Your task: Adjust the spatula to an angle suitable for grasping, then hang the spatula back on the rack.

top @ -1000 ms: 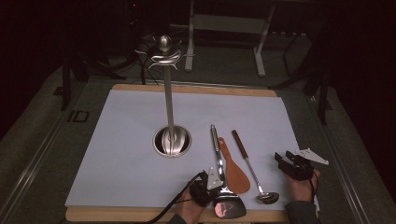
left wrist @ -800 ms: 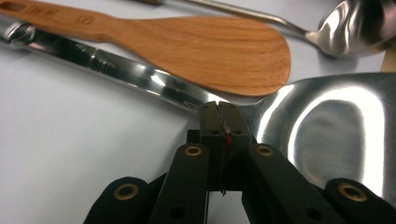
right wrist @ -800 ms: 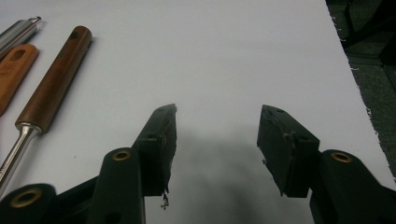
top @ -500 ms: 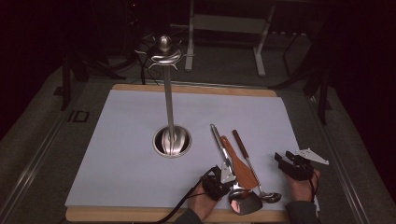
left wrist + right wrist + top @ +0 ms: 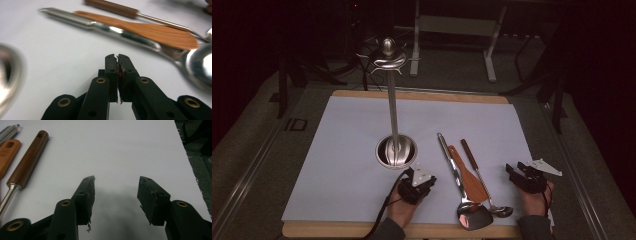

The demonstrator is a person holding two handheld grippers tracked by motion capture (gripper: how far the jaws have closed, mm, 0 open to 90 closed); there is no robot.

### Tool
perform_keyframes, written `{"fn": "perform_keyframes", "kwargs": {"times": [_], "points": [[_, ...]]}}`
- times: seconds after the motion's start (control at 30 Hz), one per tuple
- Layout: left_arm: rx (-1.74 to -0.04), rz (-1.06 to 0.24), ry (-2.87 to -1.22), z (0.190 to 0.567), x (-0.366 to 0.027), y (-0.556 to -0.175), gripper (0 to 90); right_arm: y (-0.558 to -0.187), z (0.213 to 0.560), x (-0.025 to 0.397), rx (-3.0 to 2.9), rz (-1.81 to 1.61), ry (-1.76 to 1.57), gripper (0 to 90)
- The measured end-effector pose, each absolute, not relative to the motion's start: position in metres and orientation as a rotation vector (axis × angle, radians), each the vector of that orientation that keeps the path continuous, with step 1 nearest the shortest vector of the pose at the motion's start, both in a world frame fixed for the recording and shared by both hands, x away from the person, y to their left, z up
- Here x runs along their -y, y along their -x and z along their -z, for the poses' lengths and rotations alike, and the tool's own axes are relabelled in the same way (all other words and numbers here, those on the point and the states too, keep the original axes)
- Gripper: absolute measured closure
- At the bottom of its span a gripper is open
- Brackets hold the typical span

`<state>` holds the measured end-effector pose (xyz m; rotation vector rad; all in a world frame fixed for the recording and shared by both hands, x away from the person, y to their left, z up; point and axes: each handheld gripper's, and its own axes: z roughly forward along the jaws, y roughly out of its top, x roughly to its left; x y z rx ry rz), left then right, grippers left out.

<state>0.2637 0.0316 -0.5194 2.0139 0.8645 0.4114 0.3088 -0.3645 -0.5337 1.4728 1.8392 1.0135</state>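
Left of centre, the rack stands empty. The left tool, jaws pressed together on nothing, sits beside three utensils: ladle, wooden spatula, spoon. Lower right, the right tool gapes, empty. Likely next: grasp a handle and hang it.

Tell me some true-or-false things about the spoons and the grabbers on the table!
1. The left gripper has its jaws pressed together with nothing between them. True.
2. The right gripper is squeezing the wooden spatula. False: its jaws stand wide apart over bare white paper, holding nothing.
3. The wooden spatula lies between the big metal ladle and the brown-handled spoon. True.
4. A ladle hangs from the top of the tall metal stand. False: its hooks are bare, and all three utensils lie flat on the paper.
5. The stand is to the left of the utensils in the high view. True.
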Motion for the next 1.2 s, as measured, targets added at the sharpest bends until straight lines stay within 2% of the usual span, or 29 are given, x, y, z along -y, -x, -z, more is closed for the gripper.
{"fn": "perform_keyframes", "kwargs": {"times": [0.27,0.6,0.93,1.2], "points": [[-0.937,-0.507,-1.961,0.516,-0.093,-0.259,84.5,-0.309,0.534,0.362,-1.846,-0.992,-1.465,48.5],[-1.126,-0.57,-1.829,0.519,-0.167,-0.257,82.9,-0.31,0.534,0.36,-1.871,-0.959,-1.443,48.1],[-1.172,-0.645,-1.84,0.534,-0.188,-0.271,80.1,-0.309,0.533,0.363,-1.846,-1.002,-1.462,48.0],[-1.186,-0.624,-1.821,0.537,-0.195,-0.276,77.6,-0.309,0.532,0.365,-1.838,-1.022,-1.488,48.9]]}}
